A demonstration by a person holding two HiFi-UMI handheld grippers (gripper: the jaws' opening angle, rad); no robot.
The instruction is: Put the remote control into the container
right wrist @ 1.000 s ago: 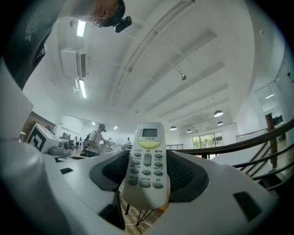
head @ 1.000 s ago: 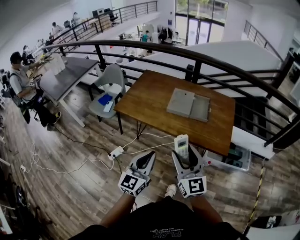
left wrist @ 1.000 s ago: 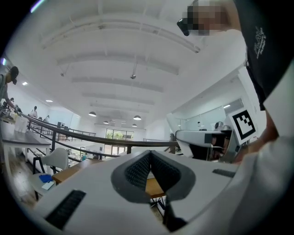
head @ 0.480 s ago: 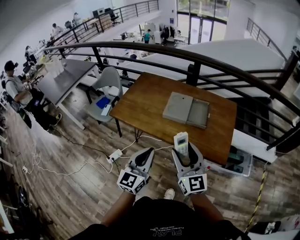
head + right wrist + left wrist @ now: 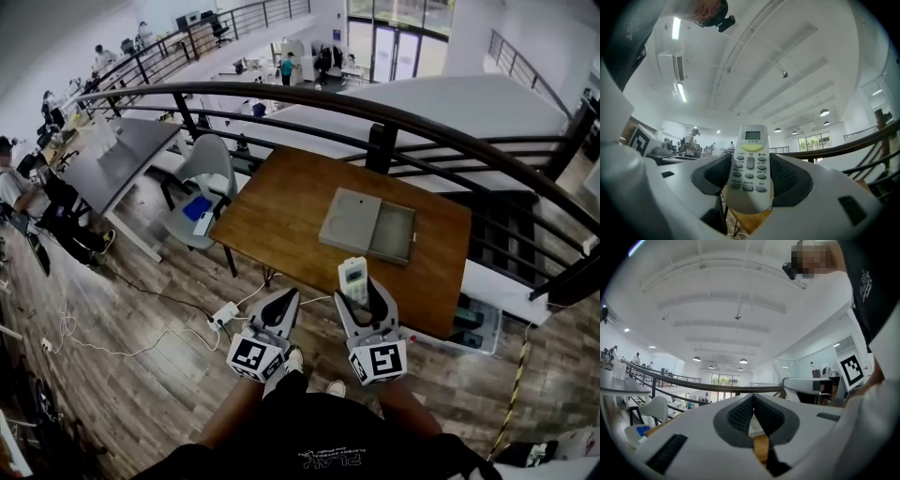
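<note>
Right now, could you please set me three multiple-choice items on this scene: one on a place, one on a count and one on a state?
1. Where is the container?
A on a shelf; B in a drawer; C on the wooden table.
2. How many remote controls show?
A none; B one; C three.
3. The fingers of the left gripper are:
A shut on nothing; B wide open; C shut on a cup.

Answers:
1 C, it lies on the tabletop beyond both grippers.
2 B, a single white remote control stands between the fingers of the right gripper.
3 A, the left gripper view shows them together with nothing between.
</note>
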